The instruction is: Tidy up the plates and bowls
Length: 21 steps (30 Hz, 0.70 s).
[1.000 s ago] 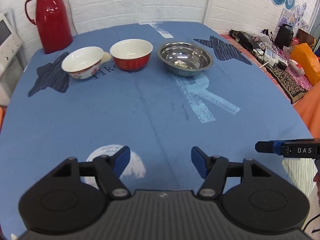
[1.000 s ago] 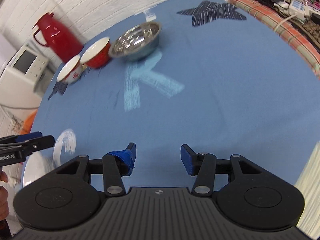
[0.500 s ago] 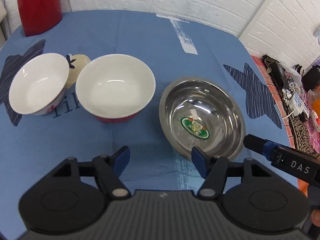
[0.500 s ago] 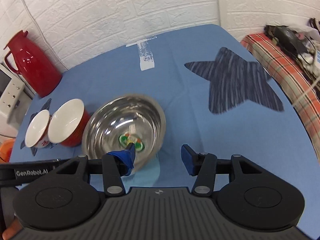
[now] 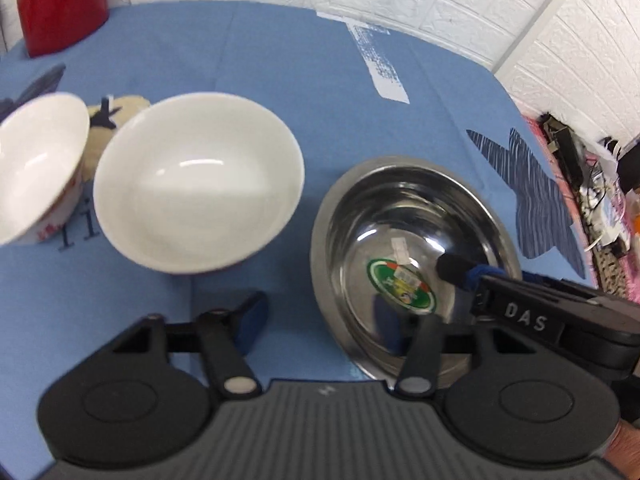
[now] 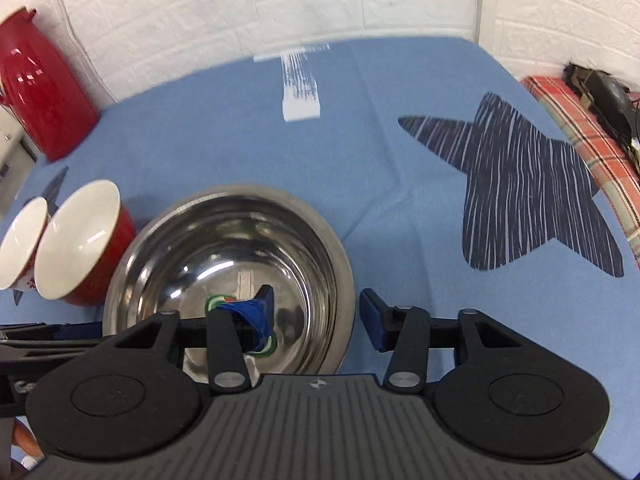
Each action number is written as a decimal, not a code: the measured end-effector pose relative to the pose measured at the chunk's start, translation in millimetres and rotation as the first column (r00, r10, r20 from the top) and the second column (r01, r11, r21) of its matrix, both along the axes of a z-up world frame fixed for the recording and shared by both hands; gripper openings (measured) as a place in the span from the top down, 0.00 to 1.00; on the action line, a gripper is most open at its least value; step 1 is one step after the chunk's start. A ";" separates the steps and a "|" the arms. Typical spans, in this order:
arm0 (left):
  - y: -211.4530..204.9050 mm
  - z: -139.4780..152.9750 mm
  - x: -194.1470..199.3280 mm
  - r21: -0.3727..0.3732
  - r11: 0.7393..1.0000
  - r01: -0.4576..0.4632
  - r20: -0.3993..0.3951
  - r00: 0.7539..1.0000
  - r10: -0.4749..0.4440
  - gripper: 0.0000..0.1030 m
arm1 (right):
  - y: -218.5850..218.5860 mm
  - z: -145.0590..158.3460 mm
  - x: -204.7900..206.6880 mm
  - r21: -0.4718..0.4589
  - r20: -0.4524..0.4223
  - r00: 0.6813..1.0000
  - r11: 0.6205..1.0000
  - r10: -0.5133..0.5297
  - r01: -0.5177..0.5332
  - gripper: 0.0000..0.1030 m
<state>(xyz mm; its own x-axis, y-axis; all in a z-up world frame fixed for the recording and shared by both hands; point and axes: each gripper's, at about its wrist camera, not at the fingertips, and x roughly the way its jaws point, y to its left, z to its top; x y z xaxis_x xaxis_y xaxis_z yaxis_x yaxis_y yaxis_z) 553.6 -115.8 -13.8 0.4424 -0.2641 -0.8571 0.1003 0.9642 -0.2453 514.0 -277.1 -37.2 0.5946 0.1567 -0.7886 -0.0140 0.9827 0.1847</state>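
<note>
A steel bowl (image 5: 400, 220) (image 6: 224, 248) with a green sticker inside stands on the blue tablecloth. To its left is a red bowl (image 5: 200, 188) (image 6: 80, 244) with a white inside, then a small white bowl (image 5: 36, 168) (image 6: 20, 248). My left gripper (image 5: 338, 326) is open astride the steel bowl's near left rim, one finger inside and one outside. My right gripper (image 6: 314, 316) is open astride the right rim, its taped finger over the sticker. That right finger (image 5: 456, 270) also shows in the left wrist view, inside the bowl.
A red thermos (image 5: 60, 4) (image 6: 36, 92) stands at the back left by the white brick wall. A plaid-covered surface (image 6: 592, 120) with cables and gadgets lies past the table's right edge. Blue cloth with a dark star patch (image 6: 528, 184) stretches right of the steel bowl.
Both grippers have come forward and down onto the steel bowl. Half a second ago they were just short of it; now each has a finger inside it. Both remain open.
</note>
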 end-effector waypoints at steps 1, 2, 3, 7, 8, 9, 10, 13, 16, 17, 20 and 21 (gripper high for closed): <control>0.0 -0.6 0.3 0.000 1.000 0.012 -0.005 1.000 -0.012 0.85 | -0.6 -1.3 -0.3 0.015 -0.003 1.000 1.000 0.011 -0.011 0.82; 0.6 -1.3 0.3 -0.013 1.000 0.020 -0.014 1.000 -0.020 0.87 | -0.9 -3.5 -0.6 0.039 -0.016 1.000 0.999 0.016 -0.015 0.88; 1.0 -0.9 -0.9 -0.010 1.000 0.023 -0.011 1.000 -0.023 0.89 | 1.0 -3.9 -1.8 0.045 -0.012 1.000 0.999 0.016 -0.015 0.89; 7.5 0.2 -10.1 -0.007 0.999 0.032 -0.012 0.999 -0.032 0.91 | 4.0 -2.9 -12.3 0.072 -0.025 0.999 0.997 0.042 -0.040 0.91; 9.5 2.2 -15.2 -0.009 0.999 0.040 -0.008 0.999 -0.040 0.91 | 4.7 -2.0 -16.8 0.080 -0.030 0.998 0.996 0.046 -0.044 0.91; 11.3 5.0 -21.6 -0.011 0.999 0.052 -0.002 0.999 -0.052 0.91 | 6.5 0.5 -25.1 0.078 -0.026 0.998 0.996 0.055 -0.053 0.90; 13.7 8.6 -30.3 -0.014 0.998 0.061 0.000 0.998 -0.061 0.91 | 8.5 3.5 -34.6 0.074 -0.020 0.998 0.995 0.063 -0.061 0.90; 16.6 20.8 -66.9 0.002 0.995 0.095 0.018 0.995 -0.095 0.91 | 13.0 11.6 -71.0 0.072 -0.018 0.996 0.994 0.084 -0.082 0.88; 17.5 29.9 -112.1 0.022 0.990 0.137 0.034 0.990 -0.137 0.91 | 17.7 17.7 -117.6 0.058 -0.018 0.996 0.994 0.089 -0.088 0.87; 18.3 31.8 -130.6 0.028 0.988 0.153 0.041 0.987 -0.154 0.91 | 18.2 18.8 -134.4 0.062 -0.022 0.996 0.994 0.089 -0.087 0.86; 21.9 33.0 -178.0 0.028 0.981 0.192 0.046 0.980 -0.193 0.91 | 19.6 19.9 -181.2 0.079 -0.035 0.996 0.994 0.081 -0.078 0.84; 22.9 32.4 -192.2 0.027 0.979 0.203 0.045 0.978 -0.204 0.91 | 21.4 19.7 -197.9 0.077 -0.034 0.996 0.994 0.084 -0.081 0.83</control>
<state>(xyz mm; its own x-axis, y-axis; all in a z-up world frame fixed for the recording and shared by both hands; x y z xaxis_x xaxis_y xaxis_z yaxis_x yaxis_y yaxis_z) 361.4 -92.9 18.6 0.4212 -0.3343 -0.8431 0.3062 0.9274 -0.2147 316.0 -255.7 -17.5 0.5479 0.2645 -0.7937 -0.0865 0.9615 0.2607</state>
